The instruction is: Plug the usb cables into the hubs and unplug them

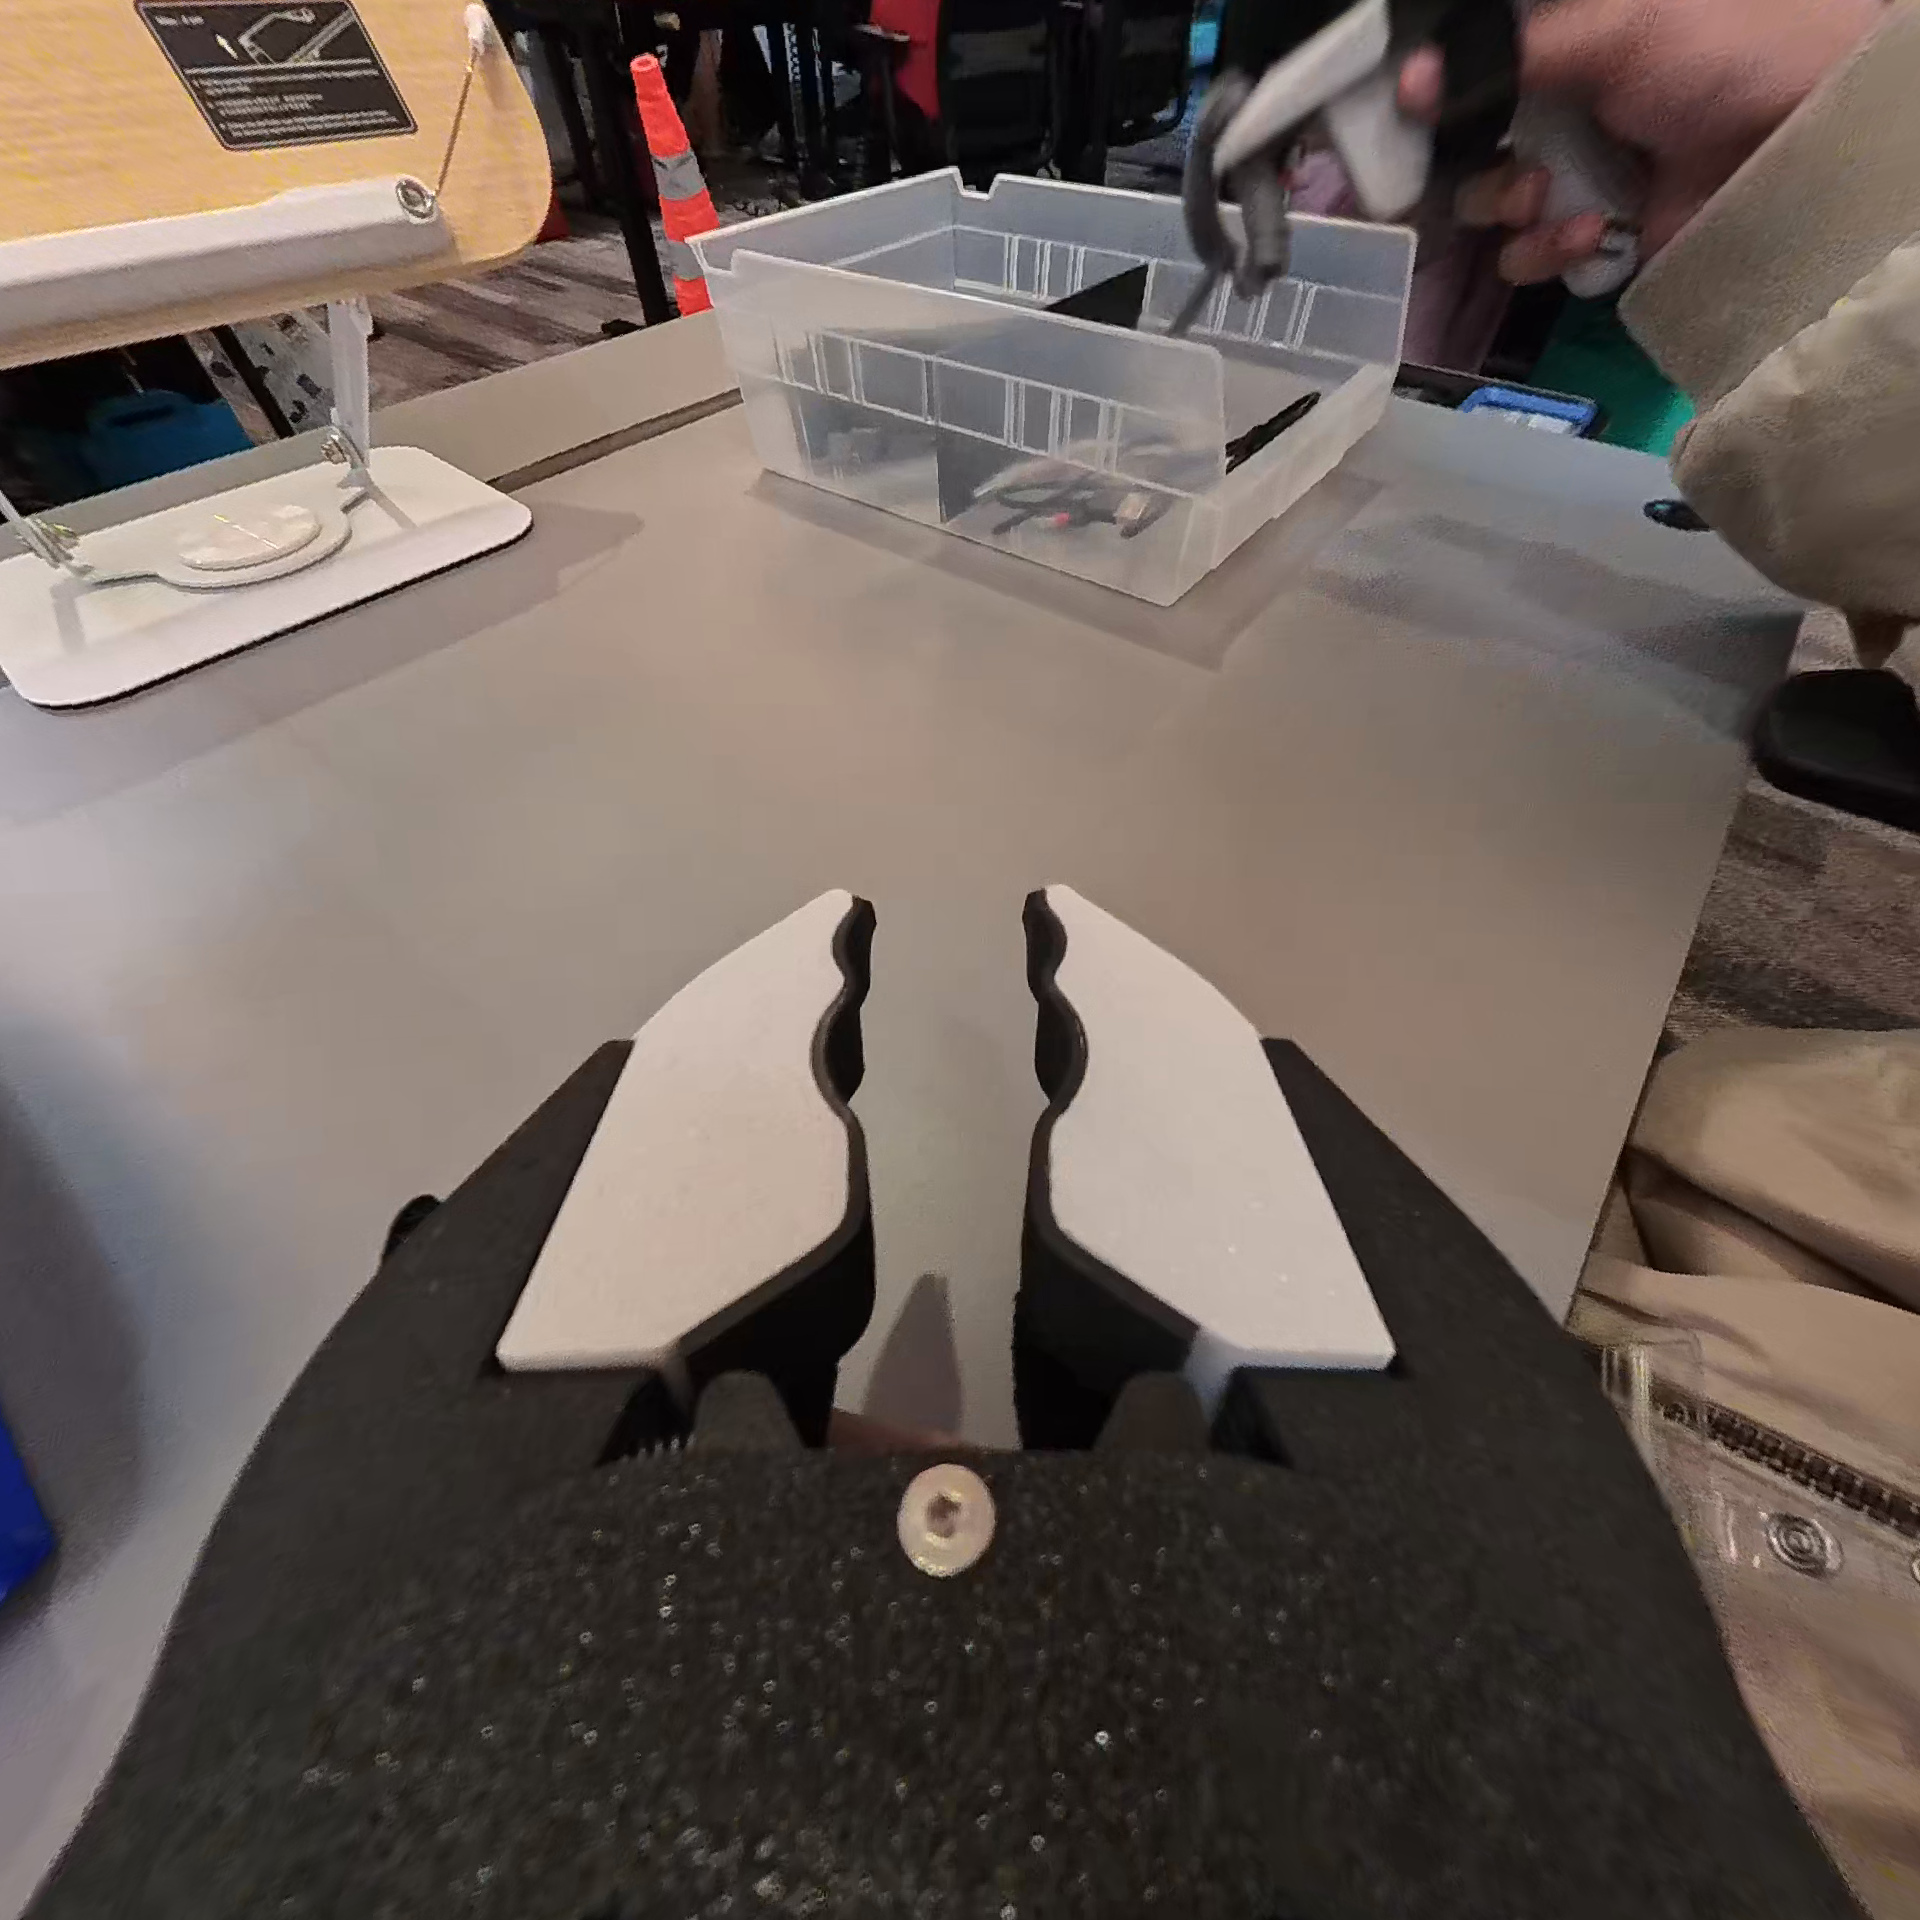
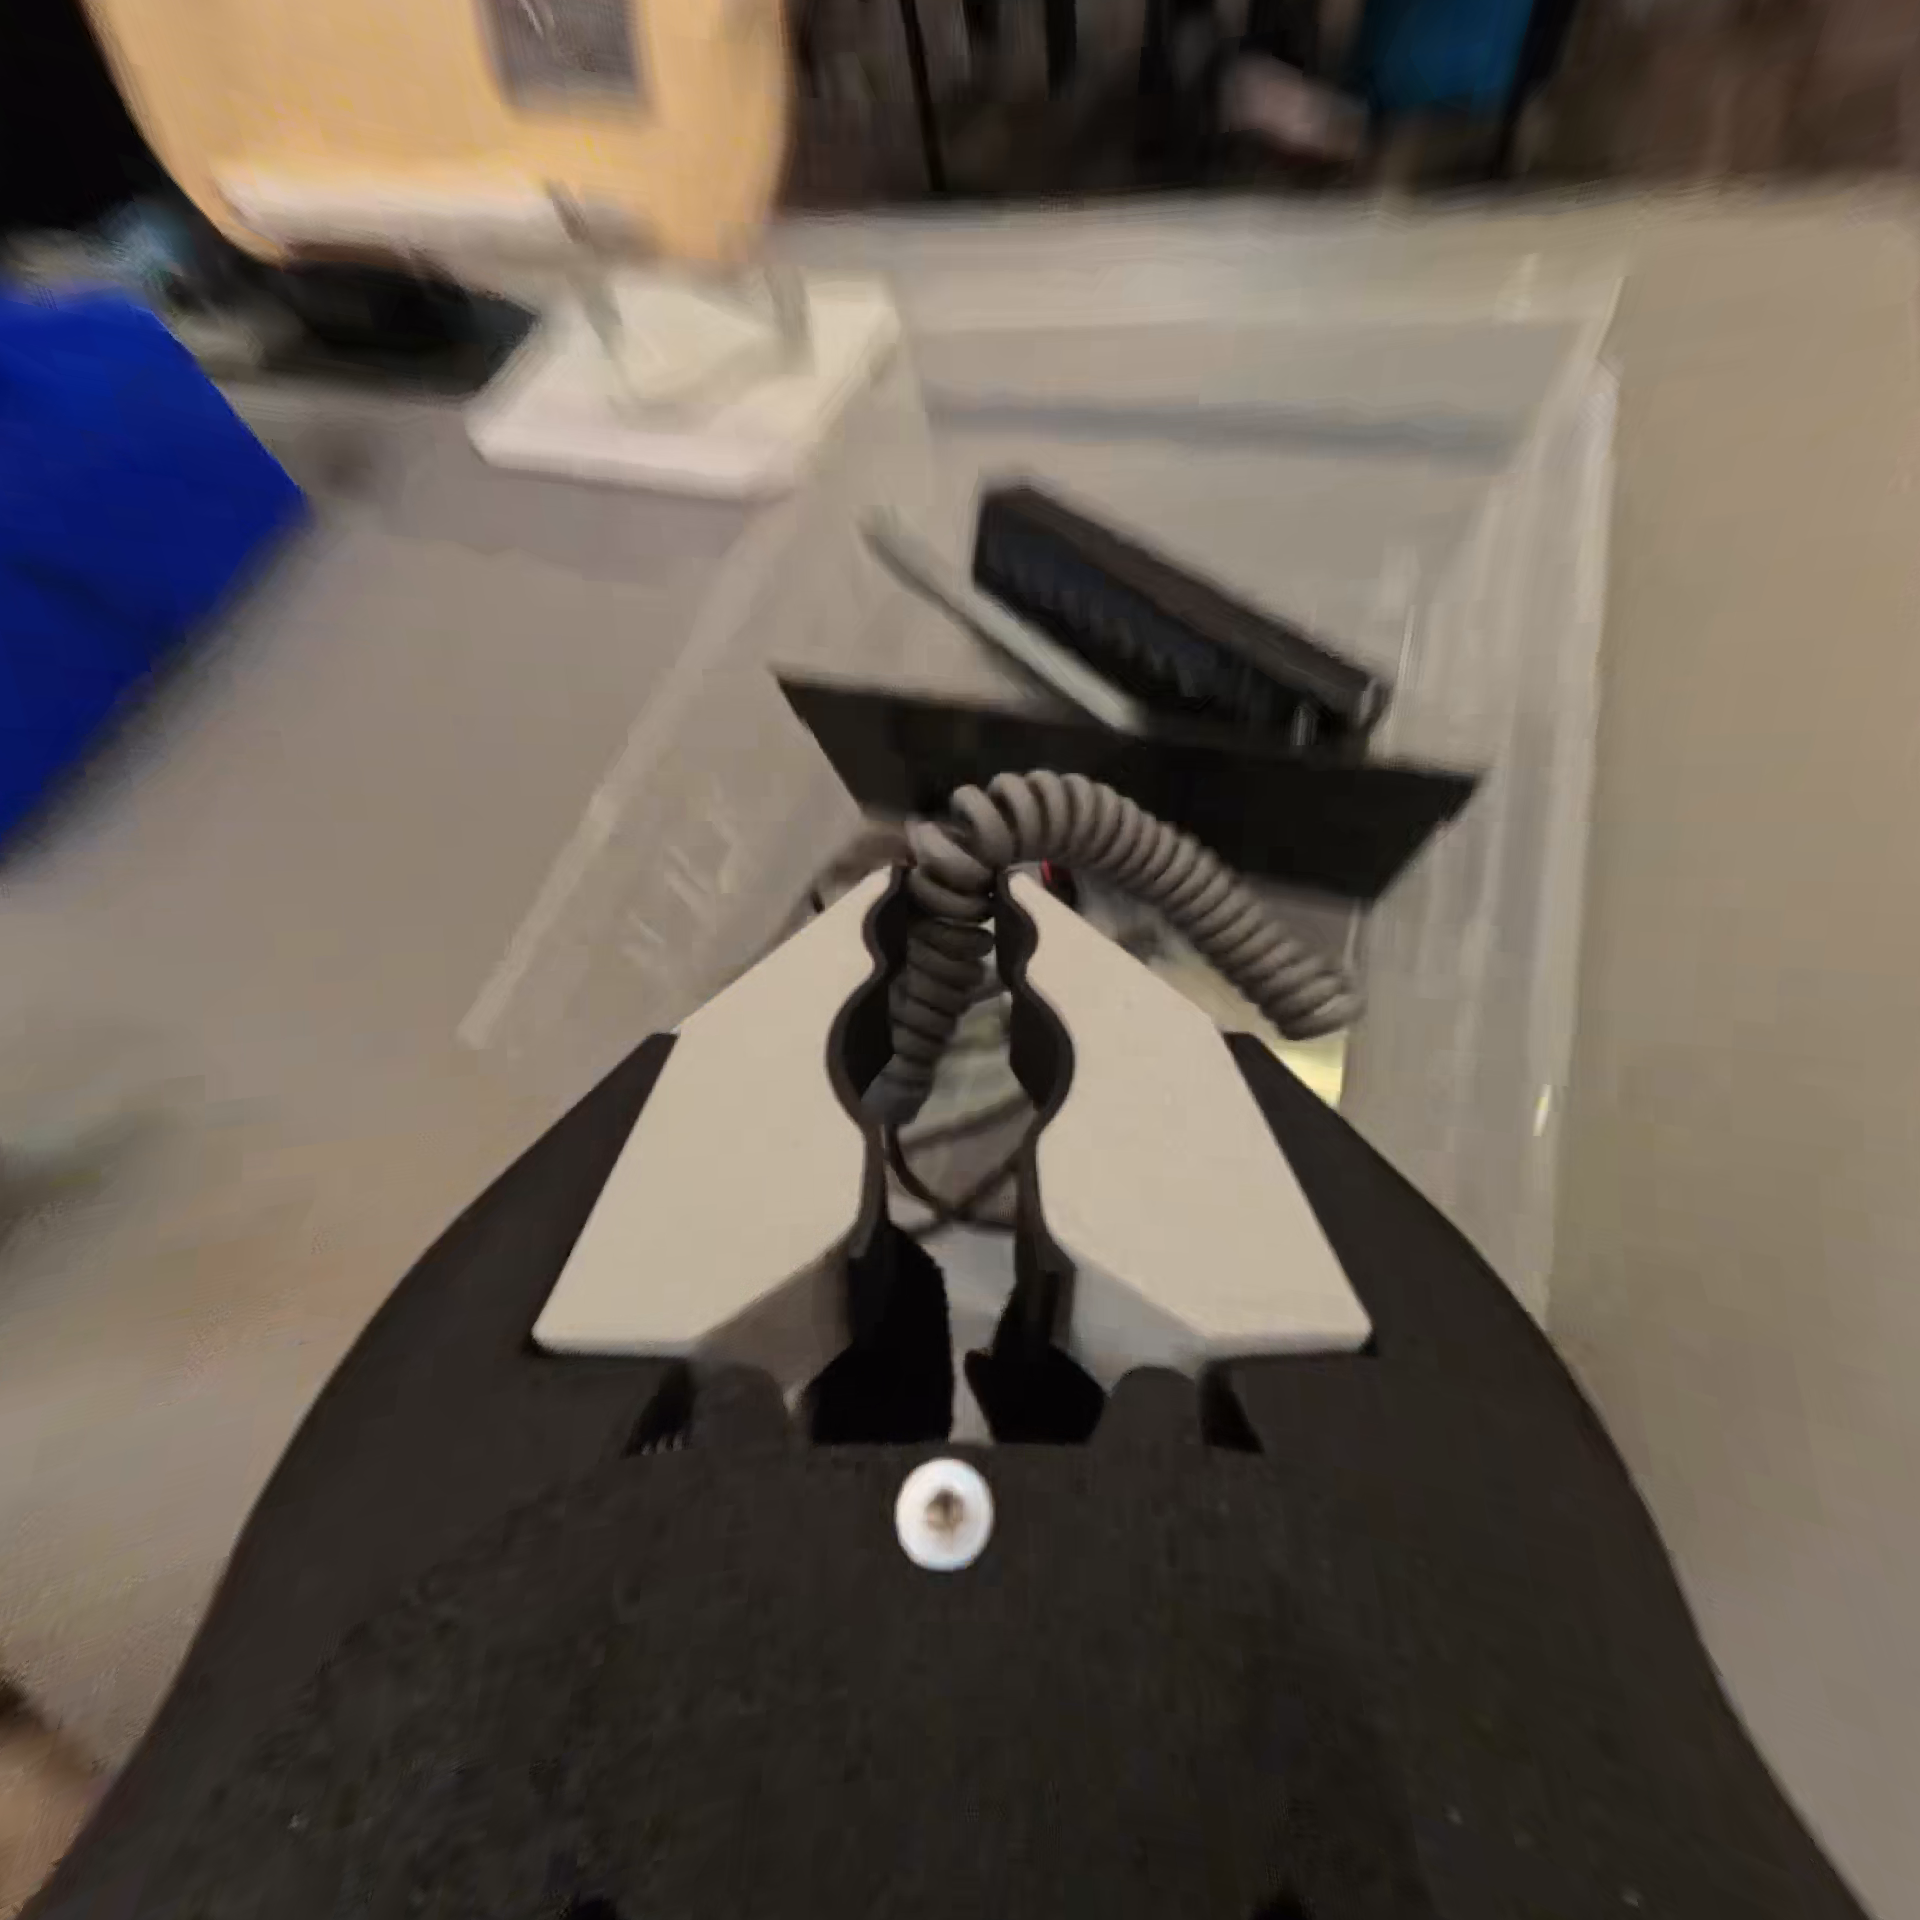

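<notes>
My right gripper (image 2: 948, 904) is shut on a grey coiled cable (image 2: 1143, 862) and holds it above a clear plastic bin (image 2: 1496, 582). A black USB hub (image 2: 1164, 613) lies slanted in the bin beyond a black divider (image 2: 1299, 821). In the left wrist view the right gripper (image 1: 1236, 249) shows blurred over the bin (image 1: 1039, 416) with the cable (image 1: 1195, 296) hanging from it. Loose cables (image 1: 1070, 504) lie in the bin's near compartment. My left gripper (image 1: 948, 914) is open and empty over the grey table (image 1: 727, 779).
A white stand (image 1: 260, 561) with a wooden board (image 1: 260, 114) stands at the table's left. An orange cone (image 1: 670, 177) is on the floor behind. A person's beige jacket (image 1: 1787, 1299) is at the right, a black chair armrest (image 1: 1839, 743) at the table's right edge.
</notes>
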Demonstrator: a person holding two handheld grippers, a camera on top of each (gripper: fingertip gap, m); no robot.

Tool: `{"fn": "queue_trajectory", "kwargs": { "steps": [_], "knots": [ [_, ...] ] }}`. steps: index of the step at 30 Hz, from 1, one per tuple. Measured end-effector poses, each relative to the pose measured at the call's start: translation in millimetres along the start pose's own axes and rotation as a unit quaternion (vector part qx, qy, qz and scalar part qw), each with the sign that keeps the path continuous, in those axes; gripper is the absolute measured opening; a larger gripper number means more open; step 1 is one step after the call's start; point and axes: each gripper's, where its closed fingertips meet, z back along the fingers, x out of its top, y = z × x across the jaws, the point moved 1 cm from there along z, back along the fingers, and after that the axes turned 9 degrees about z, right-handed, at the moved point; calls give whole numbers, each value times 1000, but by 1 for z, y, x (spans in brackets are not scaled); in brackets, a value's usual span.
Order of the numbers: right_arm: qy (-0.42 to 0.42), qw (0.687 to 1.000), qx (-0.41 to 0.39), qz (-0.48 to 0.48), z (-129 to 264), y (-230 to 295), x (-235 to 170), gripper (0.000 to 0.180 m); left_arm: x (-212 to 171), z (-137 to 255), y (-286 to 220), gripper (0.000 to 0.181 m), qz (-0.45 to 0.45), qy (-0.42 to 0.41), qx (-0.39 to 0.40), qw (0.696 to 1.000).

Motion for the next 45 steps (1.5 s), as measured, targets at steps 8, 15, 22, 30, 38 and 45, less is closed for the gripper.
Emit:
{"fn": "queue_trajectory", "kwargs": {
  "steps": [8, 15, 22, 30, 38, 45],
  "knots": [
    [169, 974, -151, 31, -30, -44, -55, 24, -9, -7, 0, 29, -3, 24, -3, 1000],
    [81, 984, -143, 73, -13, -27, -18, 52, -11, -6, 21, 36, 32, 20, 26, 999],
    [-148, 976, -142, 76, 51, 31, 21, 51, 24, 66, 83, 30, 38, -72, 194, 978],
    [-175, 975, -133, -24, 35, 69, -56, 39, -21, 128, 144, 40, 83, -71, 320, 941],
    [-170, 975, -143, 22, 47, 71, -55, 39, -53, 105, 140, 41, 157, 13, 265, 951],
    [-132, 979, -152, 38, 31, 67, -68, 39, -46, 113, 134, 40, 115, -16, 319, 940]
  ]
}}
